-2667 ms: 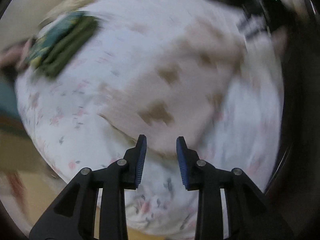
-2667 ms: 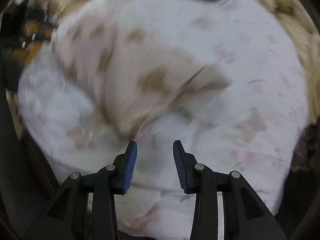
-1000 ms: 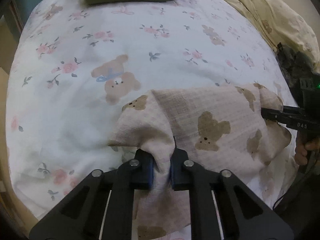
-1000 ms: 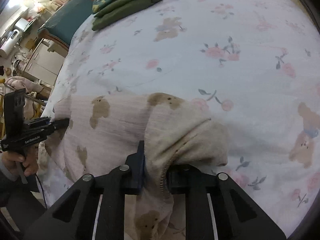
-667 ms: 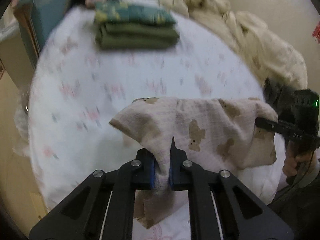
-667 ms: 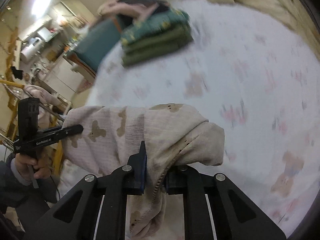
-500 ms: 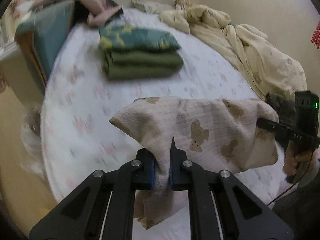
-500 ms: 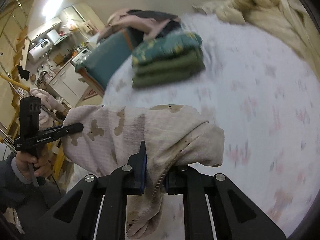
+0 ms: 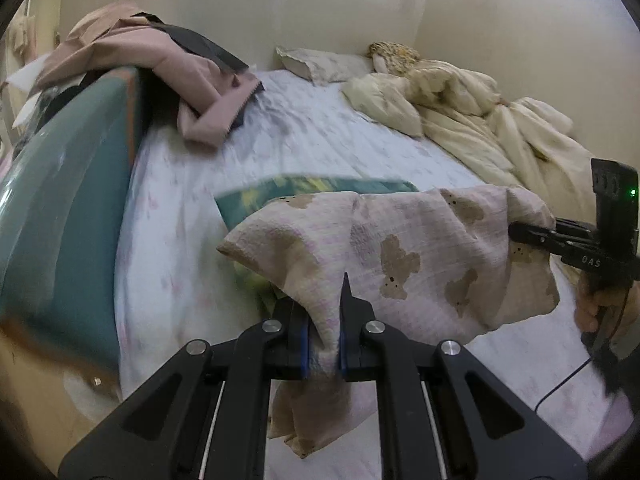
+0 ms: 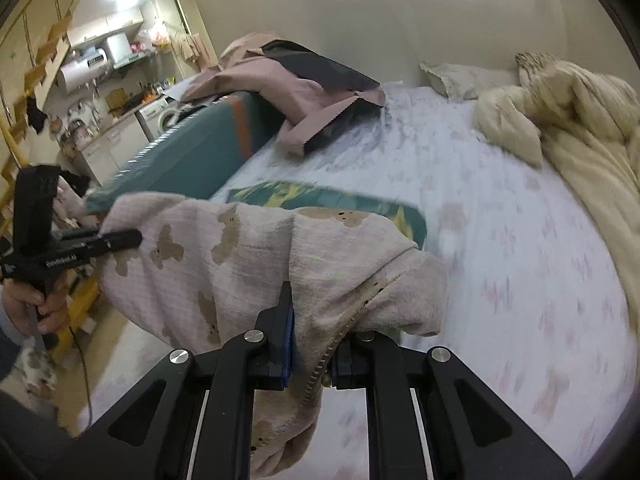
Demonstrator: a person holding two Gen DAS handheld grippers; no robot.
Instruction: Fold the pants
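The pants (image 9: 400,256) are pale pink cloth with brown bear prints, held stretched in the air above the bed between both grippers. My left gripper (image 9: 323,344) is shut on one corner of them. My right gripper (image 10: 310,354) is shut on the other corner, where a seamed edge (image 10: 360,300) bunches over the fingers. The right gripper also shows at the right of the left wrist view (image 9: 532,236), and the left gripper at the left of the right wrist view (image 10: 120,238). The cloth hangs down below both grips.
The bed has a white floral sheet (image 10: 520,240). A folded stack of green and teal clothes (image 10: 320,196) lies behind the pants. A cream duvet (image 9: 500,128) is heaped at the right, pink clothes (image 9: 168,64) on a teal headboard (image 9: 60,200) at the left.
Both grippers closed on the pants' corners on the bed, then lifted them off the sheet. The views tilted up toward the far wall, with the pants now held high.
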